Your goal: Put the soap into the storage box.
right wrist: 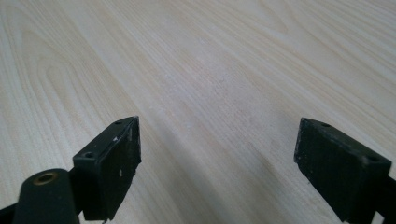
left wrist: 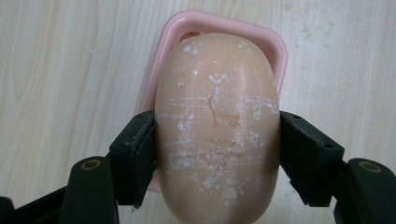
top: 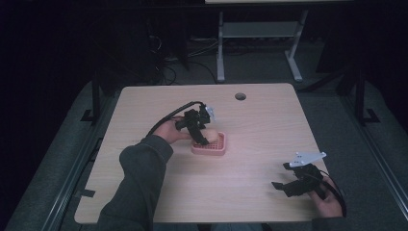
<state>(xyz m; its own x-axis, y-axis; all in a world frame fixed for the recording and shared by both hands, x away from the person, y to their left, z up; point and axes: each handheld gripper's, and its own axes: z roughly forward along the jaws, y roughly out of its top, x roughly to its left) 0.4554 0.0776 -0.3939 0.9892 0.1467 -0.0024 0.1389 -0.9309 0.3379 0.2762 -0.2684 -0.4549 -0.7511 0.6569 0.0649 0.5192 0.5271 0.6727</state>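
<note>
A peach-coloured oval bar of soap (left wrist: 217, 126), scuffed with white marks, sits between the two black jaws of my left gripper (left wrist: 217, 156), which is shut on its sides. Directly beneath it lies a pink soap dish (left wrist: 271, 42) on the wooden table. From above, the left gripper (top: 201, 137) is over the left part of the pink dish (top: 217, 146), with the soap (top: 210, 133) showing pale beside the jaws. My right gripper (top: 284, 179) rests near the table's front right corner, open, its jaws (right wrist: 217, 168) spread wide over bare wood.
The light wooden table (top: 144, 192) has a round cable hole (top: 240, 96) near its far edge. Beyond the table stand a grey desk frame (top: 260, 33) and cables on a dark floor.
</note>
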